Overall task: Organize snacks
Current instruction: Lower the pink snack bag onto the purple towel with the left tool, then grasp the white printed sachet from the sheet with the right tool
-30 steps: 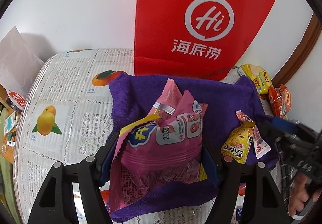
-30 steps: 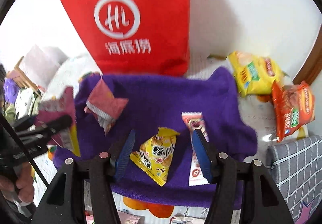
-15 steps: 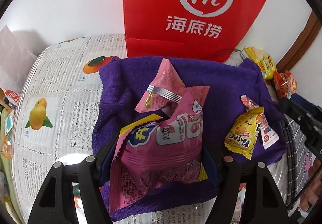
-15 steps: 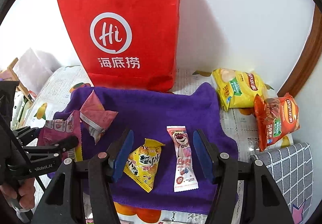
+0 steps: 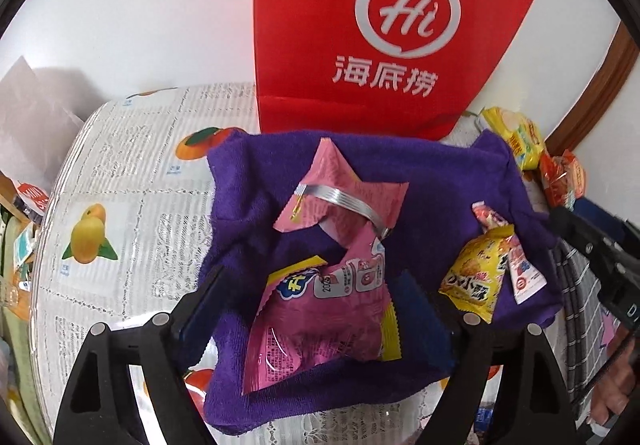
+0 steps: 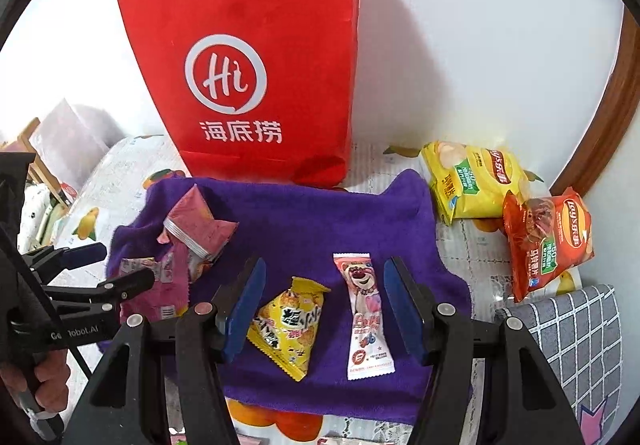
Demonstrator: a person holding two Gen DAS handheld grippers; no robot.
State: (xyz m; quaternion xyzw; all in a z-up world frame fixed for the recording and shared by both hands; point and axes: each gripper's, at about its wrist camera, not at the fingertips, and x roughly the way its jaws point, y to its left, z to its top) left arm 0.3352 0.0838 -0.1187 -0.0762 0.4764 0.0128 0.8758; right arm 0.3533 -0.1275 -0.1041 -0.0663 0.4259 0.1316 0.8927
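Pink snack bag (image 5: 324, 309) (loose) on purple towel (image 5: 440, 181)

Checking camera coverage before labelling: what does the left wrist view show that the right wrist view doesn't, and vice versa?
Left wrist only: the big pink snack bag's front, lying between the left gripper's open jaws, which have just been opening; no pad presses it.

Right wrist only: the red paper bag's top edge and handle, the full fronts of the yellow chip bag and red chip bag, and the grey checked cushion.

Both: purple towel, small pink packet, yellow triangular snack, pink bear bar.
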